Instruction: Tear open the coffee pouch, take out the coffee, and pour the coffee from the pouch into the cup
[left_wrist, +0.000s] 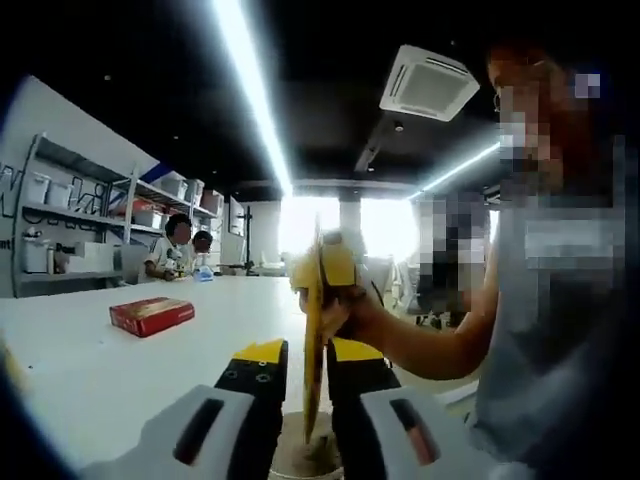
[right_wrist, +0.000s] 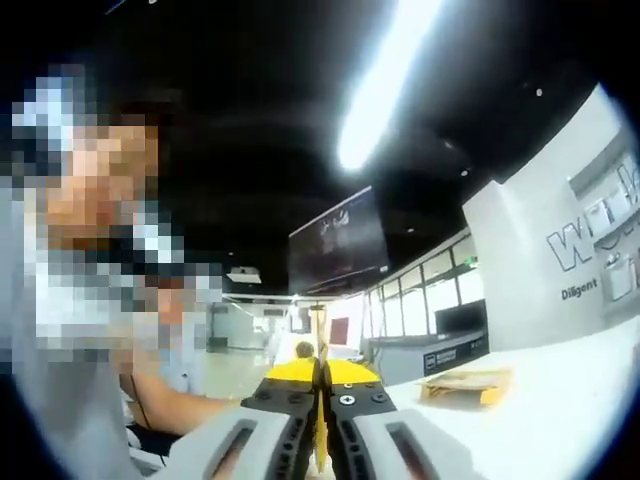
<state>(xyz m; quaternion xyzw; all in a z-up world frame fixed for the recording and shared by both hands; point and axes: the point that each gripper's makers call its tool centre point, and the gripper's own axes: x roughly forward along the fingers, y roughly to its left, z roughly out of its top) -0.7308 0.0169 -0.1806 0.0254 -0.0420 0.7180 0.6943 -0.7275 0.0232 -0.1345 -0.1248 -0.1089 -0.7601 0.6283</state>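
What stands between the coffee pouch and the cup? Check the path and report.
Nothing visible. The yellow pouch hangs edge-on straight above the cup, its lower end at the cup's mouth, passing between the left gripper's spread jaws. The right gripper is shut on the pouch.

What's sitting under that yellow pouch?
A cup stands directly below the yellow pouch, between the left gripper jaws. Brownish contents show inside; the jaws hide its sides.
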